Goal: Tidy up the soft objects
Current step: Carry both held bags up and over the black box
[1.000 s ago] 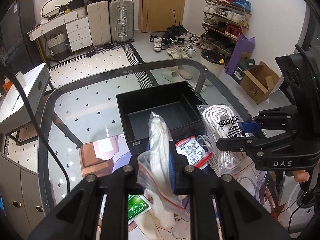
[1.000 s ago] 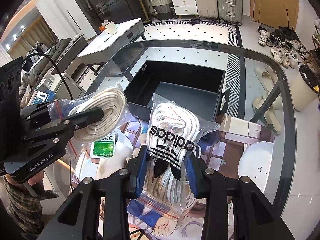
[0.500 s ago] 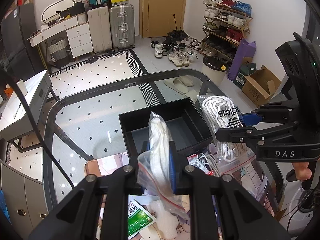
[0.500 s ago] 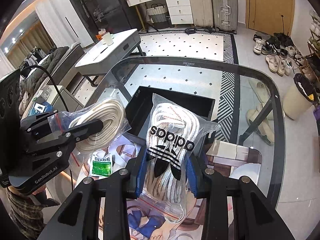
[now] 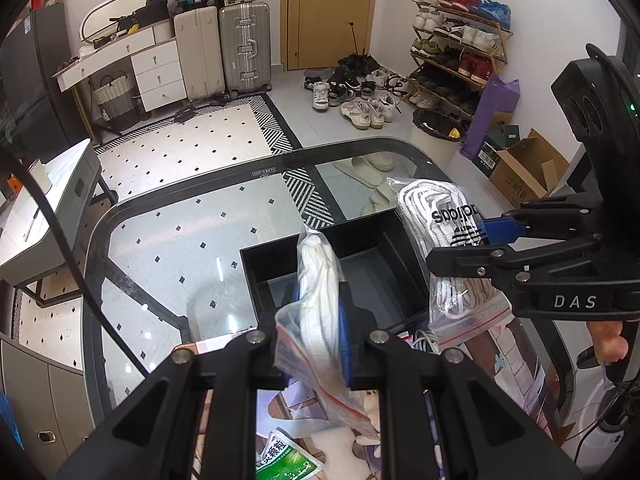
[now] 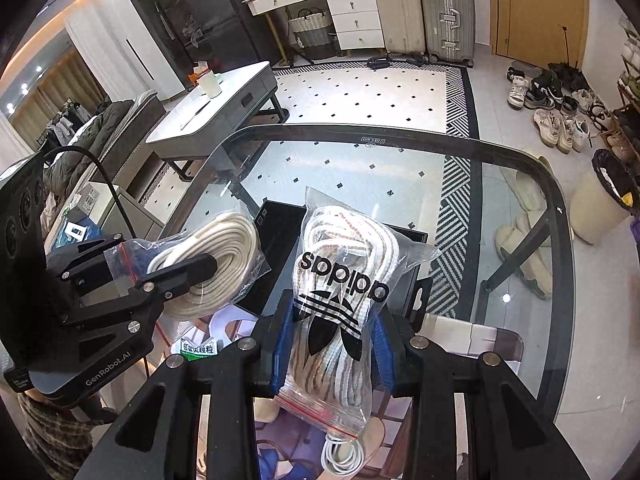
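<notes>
Glass worktop (image 5: 168, 240) in a lived-in room, with suitcases and a shoe rack behind, carries an open black box (image 5: 332, 276) near its middle and a printed mat with loose items at the near edge. You hold two loads at once. Your left claw (image 5: 316, 320) is clamped on a clear bag of cream cord (image 5: 320, 280), pinched low on the bag so that the coil stands up above the fingertips and the red-sealed end hangs below. Your right claw (image 6: 332, 344) is clamped on an adidas bag of laces (image 6: 344, 280), also gripped around the lower half, with the bulk rising ahead of the jaws and the sealed end drooping beneath. Both bags are raised off the worktop, the cord bag on the near side of the box, the laces bag by its right wall. Risks, in my judgement: slick plastic and a soft filling may slide through the pads if you tilt or swing quickly; the two claws are close together, so lowering both at once could make them collide or snag one bag on the other; a bag released over the box wall rather than inside could tip back onto the mat, where a green sachet (image 5: 286, 462) and a white cable (image 6: 340, 456) already lie.
</notes>
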### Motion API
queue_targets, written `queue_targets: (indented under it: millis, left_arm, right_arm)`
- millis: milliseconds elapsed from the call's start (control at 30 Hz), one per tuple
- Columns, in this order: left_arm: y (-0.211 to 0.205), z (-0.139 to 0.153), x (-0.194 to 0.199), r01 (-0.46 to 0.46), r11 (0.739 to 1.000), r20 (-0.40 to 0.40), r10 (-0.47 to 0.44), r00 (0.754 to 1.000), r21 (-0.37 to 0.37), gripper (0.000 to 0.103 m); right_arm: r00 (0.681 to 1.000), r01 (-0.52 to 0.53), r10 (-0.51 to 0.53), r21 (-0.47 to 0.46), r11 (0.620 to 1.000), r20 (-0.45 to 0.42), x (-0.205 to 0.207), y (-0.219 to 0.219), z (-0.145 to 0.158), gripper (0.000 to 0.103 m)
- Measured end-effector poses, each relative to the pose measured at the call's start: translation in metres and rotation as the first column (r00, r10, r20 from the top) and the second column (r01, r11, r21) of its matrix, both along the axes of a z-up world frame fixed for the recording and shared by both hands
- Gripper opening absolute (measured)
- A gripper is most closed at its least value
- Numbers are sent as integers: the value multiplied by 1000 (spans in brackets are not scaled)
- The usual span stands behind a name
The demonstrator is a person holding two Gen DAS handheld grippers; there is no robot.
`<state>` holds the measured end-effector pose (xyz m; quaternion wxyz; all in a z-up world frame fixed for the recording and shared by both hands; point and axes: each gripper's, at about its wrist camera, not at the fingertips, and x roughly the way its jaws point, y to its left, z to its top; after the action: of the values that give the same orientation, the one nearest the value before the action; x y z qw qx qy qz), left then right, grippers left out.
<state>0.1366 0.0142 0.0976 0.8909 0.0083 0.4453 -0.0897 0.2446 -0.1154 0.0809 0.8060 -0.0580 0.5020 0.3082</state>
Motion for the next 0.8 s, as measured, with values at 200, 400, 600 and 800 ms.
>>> queue_targets:
  millis: [200, 400, 600, 800]
  left_arm:
    - [-1, -11, 17, -1, 1000, -27, 1, 1000, 0, 15]
    - [1, -23, 34, -1, 1000, -54, 0, 999, -15, 15]
    - [1, -39, 48, 3, 1000, -85, -4, 996, -18, 15]
    - [1, -55, 56, 1, 1000, -115, -4, 993, -24, 15]
  right_arm:
    - [1000, -1, 1, -5, 1000, -19, 19, 8, -10, 35]
    - [999, -7, 6, -10, 1000, -43, 41, 18, -25, 35]
    - [997, -15, 13, -20, 1000, -73, 56, 25, -47, 35]
    - [995, -25, 21, -37, 999, -96, 66, 32, -64, 35]
